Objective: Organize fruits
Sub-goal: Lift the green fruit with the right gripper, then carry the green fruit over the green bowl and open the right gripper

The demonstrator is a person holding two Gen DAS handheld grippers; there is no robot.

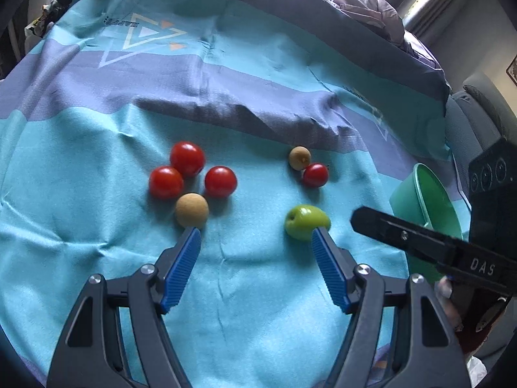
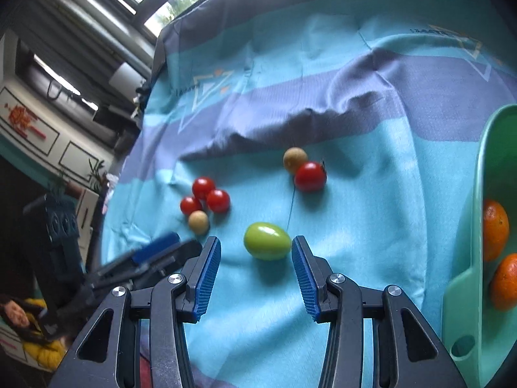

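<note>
I hold my right gripper point(image 2: 256, 255) wide open and empty, framing the green fruit point(image 2: 267, 241) for the basket point(image 2: 465, 278); my left gripper point(image 1: 255, 236) waits, spread and empty.

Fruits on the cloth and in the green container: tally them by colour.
Red: 4, first
Tan: 2, first
Green: 1
Orange, in the green container: 2 visible, first
Total: 9
</note>
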